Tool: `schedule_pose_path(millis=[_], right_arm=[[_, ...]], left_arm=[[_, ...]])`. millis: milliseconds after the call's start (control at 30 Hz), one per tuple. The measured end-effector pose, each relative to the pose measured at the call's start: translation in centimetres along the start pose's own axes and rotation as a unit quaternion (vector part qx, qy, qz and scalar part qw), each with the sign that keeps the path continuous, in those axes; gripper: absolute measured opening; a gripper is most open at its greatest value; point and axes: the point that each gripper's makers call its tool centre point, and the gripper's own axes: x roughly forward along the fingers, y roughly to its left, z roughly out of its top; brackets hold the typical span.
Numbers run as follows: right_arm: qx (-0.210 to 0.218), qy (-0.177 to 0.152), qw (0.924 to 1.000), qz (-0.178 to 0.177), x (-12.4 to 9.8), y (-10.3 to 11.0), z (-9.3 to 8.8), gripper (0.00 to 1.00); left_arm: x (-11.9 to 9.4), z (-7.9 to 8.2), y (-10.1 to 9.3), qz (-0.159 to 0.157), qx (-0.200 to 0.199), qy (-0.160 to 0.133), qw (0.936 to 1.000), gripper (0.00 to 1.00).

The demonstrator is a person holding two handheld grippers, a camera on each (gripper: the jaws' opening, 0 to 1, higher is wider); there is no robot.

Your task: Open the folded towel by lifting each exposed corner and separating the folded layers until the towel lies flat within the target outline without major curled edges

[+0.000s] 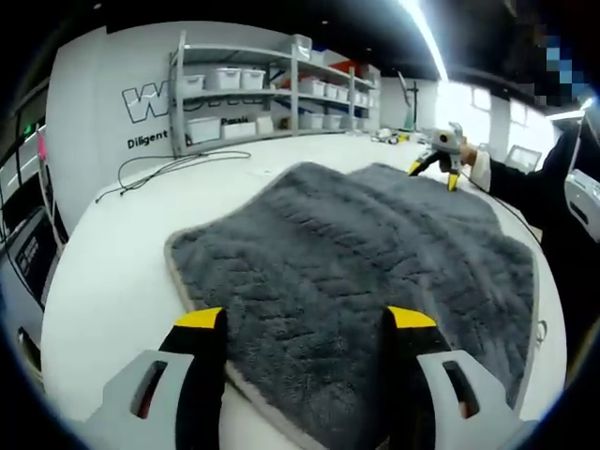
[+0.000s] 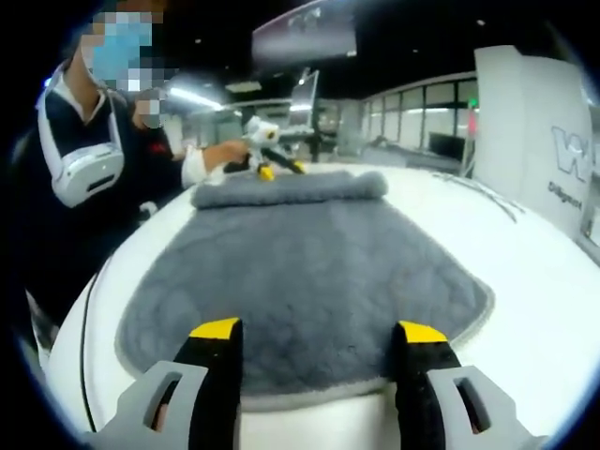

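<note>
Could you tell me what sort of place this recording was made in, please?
Probably a lab or workshop inside a large open hall: metal shelving stacked with storage bins, a white worktable carrying the grey towel, and a printed wall logo.

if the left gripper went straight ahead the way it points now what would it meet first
Most likely the grey plush towel: the open left gripper already has its near edge between the jaws, though its height above the fabric is unclear.

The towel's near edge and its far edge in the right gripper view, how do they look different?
The near edge lies flat on the white table, showing a pale trimmed border between the right gripper's open jaws. The far edge is bunched into a thick roll, with the other gripper just beyond it. Both are the same grey plush towel.
</note>
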Motion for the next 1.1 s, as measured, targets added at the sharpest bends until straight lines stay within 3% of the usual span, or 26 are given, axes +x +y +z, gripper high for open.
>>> schedule_pose_path(millis=[467,733,1100], right_arm=[[-0.003,0.111,0.9938,0.01,-1.2,0.6,-0.9,0.64],[-0.004,0.123,0.9923,0.011,-1.8,0.7,-1.1,0.61],[-0.009,0.134,0.9909,0.014,-3.0,1.0,-1.7,0.47]], left_arm=[[0.0,0.1,0.1,0.001,0.001,0.002,1.0,0.67],[-0.1,0.2,-0.1,0.0,0.002,0.001,1.0,0.68],[-0.1,0.2,-0.2,-0.001,0.002,0.001,1.0,0.68]])
